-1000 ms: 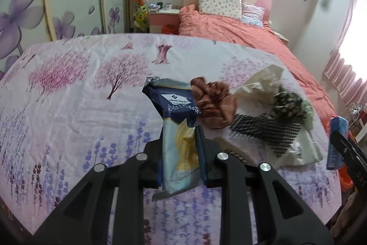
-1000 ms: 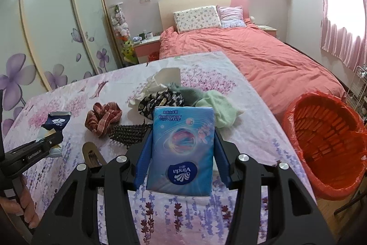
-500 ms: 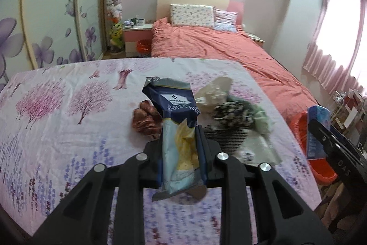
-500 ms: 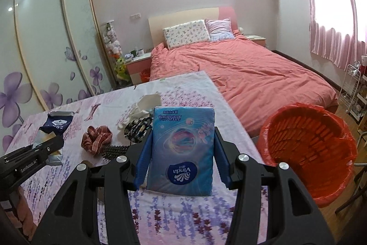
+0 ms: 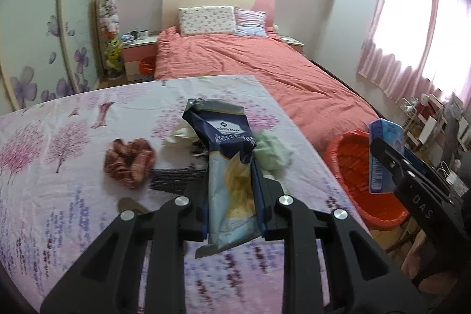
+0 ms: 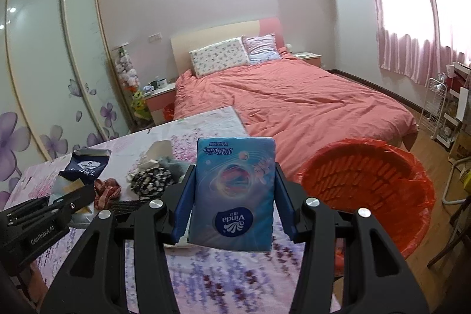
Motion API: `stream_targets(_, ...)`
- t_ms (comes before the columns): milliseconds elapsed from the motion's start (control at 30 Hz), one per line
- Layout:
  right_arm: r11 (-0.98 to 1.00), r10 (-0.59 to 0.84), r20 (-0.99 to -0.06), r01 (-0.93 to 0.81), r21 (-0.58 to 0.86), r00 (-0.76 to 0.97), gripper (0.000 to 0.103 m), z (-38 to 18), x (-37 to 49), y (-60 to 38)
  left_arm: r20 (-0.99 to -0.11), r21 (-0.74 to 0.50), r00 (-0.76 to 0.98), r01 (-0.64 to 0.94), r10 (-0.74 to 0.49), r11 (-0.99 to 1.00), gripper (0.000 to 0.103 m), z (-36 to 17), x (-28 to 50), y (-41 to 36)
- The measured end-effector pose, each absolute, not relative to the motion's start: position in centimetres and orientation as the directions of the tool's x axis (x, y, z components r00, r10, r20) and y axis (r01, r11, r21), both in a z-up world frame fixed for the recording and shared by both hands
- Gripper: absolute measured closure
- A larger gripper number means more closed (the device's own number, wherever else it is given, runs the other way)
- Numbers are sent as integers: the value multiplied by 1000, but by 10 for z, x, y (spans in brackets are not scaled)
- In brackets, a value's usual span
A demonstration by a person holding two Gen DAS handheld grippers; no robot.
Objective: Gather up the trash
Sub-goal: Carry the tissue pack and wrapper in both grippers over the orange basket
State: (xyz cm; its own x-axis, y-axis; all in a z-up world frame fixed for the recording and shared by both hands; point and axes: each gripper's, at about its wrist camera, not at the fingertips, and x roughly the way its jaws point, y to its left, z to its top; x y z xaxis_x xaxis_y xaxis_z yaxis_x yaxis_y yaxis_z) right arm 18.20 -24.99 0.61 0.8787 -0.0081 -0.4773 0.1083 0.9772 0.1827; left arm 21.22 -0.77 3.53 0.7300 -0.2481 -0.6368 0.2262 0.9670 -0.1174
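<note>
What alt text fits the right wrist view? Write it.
The right gripper is shut on a blue Vinda tissue pack, held above a floral-sheeted table. An orange-lined trash basket stands to its right, a coral bed behind.

Left gripper (image 5: 232, 190) and right gripper (image 6: 234, 196), fingers clamped on loads, both raised, level.

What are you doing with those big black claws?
Picking up trash. The left gripper is clamped on a crinkly snack bag, and the right gripper holds a blue tissue pack. Both are up off the flowery table, with the red bin open beside it.
</note>
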Motion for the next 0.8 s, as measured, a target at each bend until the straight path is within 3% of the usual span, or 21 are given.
stream_targets(800, 909, -158, -503, 324, 261, 850, 53, -19, 168, -380, -660, -156, 590, 499, -466, 853, 79, 12, 217, -171)
